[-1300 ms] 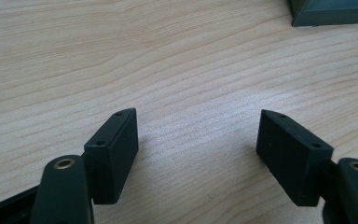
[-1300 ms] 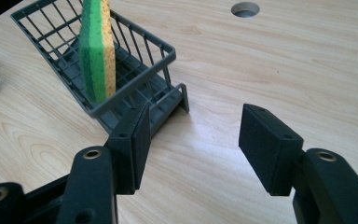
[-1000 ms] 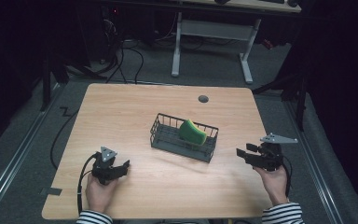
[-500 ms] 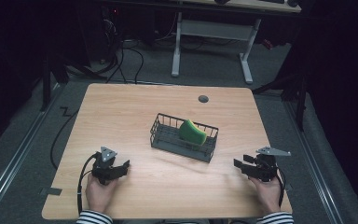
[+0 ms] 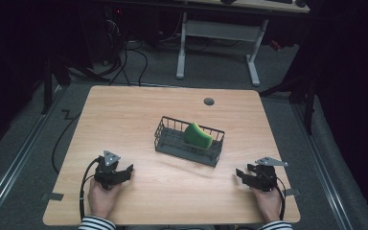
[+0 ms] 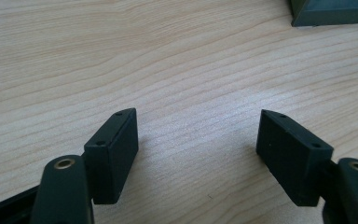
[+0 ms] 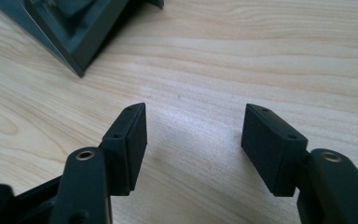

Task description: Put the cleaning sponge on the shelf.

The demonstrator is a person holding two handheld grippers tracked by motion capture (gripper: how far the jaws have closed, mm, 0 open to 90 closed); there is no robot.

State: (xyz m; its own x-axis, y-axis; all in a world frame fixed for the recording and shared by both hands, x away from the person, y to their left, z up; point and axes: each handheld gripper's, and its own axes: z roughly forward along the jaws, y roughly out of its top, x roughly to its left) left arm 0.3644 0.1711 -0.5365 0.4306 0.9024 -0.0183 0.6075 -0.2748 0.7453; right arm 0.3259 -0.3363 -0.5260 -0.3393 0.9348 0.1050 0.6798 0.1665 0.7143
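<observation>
Risk: right tool [image 5: 249, 176] sat low on the bench [image 5: 124, 120], near the basket [image 5: 189, 142]; a careless sweep could have knocked the wire wall and slid it.
Risk 2: sponge [image 5: 197, 136] leaned tilted inside the basket; a bump could have tipped it.
Left tool [image 5: 124, 173]: wide, nothing between the jaws, lower left of the high view.
Right tool: jaws had just been opening, nothing between them, lower right.
Sponge place: frame centre, in the basket's right part, well apart from both tools, between them and farther up.

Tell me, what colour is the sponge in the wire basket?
The sponge is green with a yellow side, standing in the dark basket; the high view shows it best.
</observation>
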